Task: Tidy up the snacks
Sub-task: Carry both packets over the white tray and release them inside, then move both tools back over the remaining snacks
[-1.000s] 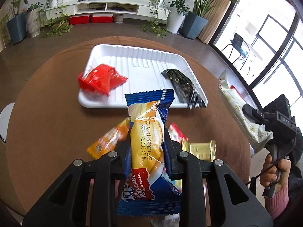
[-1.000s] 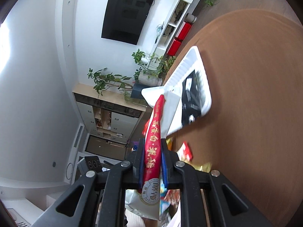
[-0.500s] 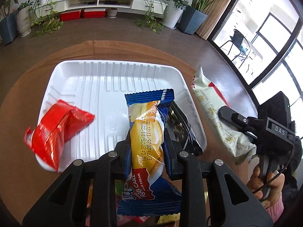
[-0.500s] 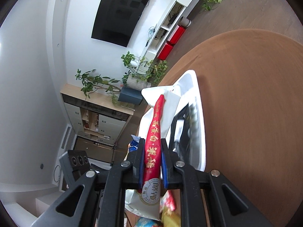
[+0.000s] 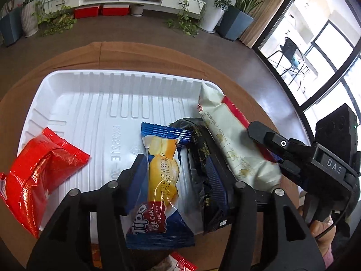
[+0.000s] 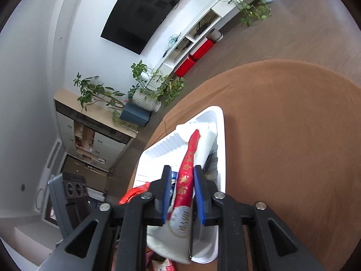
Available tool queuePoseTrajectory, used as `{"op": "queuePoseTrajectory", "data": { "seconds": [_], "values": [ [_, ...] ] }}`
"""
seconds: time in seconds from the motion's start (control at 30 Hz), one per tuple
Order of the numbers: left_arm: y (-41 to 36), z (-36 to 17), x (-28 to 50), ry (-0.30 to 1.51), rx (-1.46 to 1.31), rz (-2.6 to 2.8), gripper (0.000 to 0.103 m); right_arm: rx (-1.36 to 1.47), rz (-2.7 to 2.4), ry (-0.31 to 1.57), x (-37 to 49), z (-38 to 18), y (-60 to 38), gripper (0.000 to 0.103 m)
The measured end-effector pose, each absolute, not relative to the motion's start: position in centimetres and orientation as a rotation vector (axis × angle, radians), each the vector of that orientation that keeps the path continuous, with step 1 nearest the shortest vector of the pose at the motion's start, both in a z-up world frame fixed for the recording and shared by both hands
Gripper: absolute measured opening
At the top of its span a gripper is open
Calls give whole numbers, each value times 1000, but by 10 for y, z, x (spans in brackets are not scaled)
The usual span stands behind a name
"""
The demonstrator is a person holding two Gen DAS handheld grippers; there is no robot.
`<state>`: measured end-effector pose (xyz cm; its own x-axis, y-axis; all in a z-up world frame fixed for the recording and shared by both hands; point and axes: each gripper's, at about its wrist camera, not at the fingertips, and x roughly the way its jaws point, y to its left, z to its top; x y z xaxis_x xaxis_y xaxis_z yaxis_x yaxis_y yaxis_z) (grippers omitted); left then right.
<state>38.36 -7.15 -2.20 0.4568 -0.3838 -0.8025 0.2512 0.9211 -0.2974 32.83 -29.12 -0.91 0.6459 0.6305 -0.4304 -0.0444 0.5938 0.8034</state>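
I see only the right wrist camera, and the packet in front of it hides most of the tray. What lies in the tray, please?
Observer: Three packets. A roll cake packet lies in the white tray, between the fingers of the left gripper; its jaws are opening and the pads do not press on it.
Operator: And the two others?
Observer: A black packet lies right beside the roll cake, on the side of your white packet.
Operator: Is the far side free?
Observer: No, a red packet sits at that end and hangs over the rim.
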Motion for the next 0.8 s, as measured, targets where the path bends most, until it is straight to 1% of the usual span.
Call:
{"op": "queuePoseTrajectory", "data": {
  "seconds": [0.03,0.1,0.17,0.23,0.33,0.47,0.6,0.67,0.8],
  "values": [
    [-70,-20,383,1020,-140,-389,53,845,438,777,327,-8,-291,29],
    [-65,-18,380,1011,-148,-385,53,827,434,764,326,-3,-292,31],
    [-57,-14,376,1008,-163,-385,53,804,433,749,321,3,-293,36],
    [-52,-11,372,1002,-168,-383,53,798,436,735,314,7,-292,39],
    [-48,-2,359,984,-157,-375,53,781,442,726,299,14,-290,41],
    [-33,11,328,956,-158,-381,56,761,457,714,274,25,-285,49],
    [-17,20,295,927,-151,-377,57,738,479,696,238,38,-276,53],
    [-4,23,272,908,-146,-371,57,719,486,684,218,44,-272,58],
    [16,24,228,881,-113,-347,59,683,502,670,178,53,-262,61]
  ]
}}
